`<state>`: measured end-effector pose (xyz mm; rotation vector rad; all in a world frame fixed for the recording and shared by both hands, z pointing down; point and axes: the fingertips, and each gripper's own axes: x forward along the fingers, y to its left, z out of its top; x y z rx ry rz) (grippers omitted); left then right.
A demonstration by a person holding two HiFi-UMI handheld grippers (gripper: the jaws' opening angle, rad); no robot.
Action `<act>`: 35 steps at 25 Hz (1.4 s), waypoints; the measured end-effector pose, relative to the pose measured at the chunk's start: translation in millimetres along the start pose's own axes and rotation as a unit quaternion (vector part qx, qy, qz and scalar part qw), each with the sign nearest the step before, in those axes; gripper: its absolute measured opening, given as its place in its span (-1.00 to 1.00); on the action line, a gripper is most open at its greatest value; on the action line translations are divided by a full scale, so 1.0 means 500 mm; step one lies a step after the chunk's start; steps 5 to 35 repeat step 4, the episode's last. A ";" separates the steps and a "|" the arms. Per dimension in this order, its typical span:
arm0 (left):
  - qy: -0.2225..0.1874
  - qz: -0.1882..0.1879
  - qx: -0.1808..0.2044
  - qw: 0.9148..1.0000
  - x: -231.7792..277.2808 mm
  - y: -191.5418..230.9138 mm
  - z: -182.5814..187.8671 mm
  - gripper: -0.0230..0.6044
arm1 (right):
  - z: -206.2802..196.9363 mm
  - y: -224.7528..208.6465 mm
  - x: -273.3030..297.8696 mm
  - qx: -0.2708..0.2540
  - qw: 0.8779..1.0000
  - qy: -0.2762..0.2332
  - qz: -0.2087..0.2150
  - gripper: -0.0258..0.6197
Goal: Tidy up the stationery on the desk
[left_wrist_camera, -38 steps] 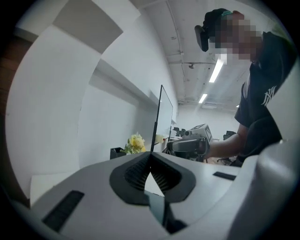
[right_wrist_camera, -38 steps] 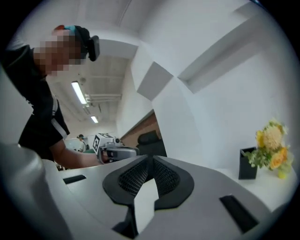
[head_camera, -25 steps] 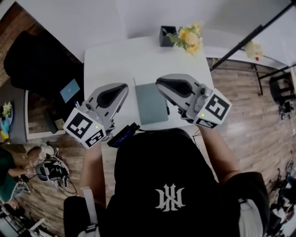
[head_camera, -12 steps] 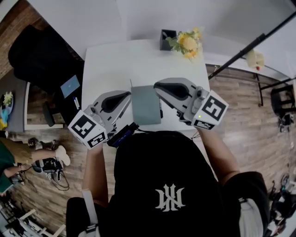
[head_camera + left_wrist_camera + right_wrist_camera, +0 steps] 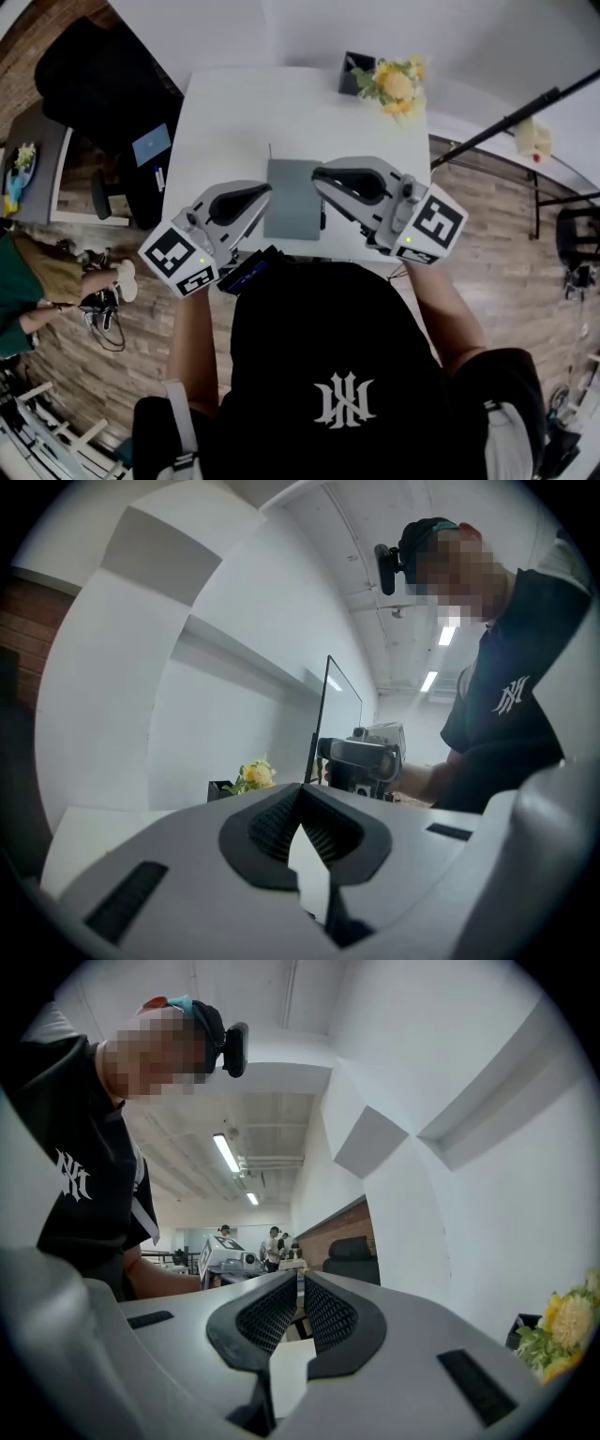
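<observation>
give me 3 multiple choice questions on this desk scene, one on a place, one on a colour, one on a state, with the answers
1. Where does the grey notebook lie on the white desk?
A. mid-desk, in front of the person
B. at the far left corner
C. hanging over the right edge

2. What colour are the flowers at the desk's far edge?
A. red
B. yellow
C. blue

3. How do the left gripper and right gripper stand?
A. both wide open
B. both shut, with nothing held
C. each shut on a pen

Answers: 1 A, the head view shows it lying mid-desk near both gripper tips; 2 B, the blooms are yellow in every view; 3 B, each gripper view shows its pads together with nothing between them.
</observation>
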<state>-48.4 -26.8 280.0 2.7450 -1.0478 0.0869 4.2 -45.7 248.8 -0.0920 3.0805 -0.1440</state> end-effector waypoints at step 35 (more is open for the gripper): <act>0.009 0.007 -0.004 1.000 0.012 -0.011 -0.026 -0.92 | -0.022 0.003 -0.009 0.010 1.000 -0.002 0.009 -0.77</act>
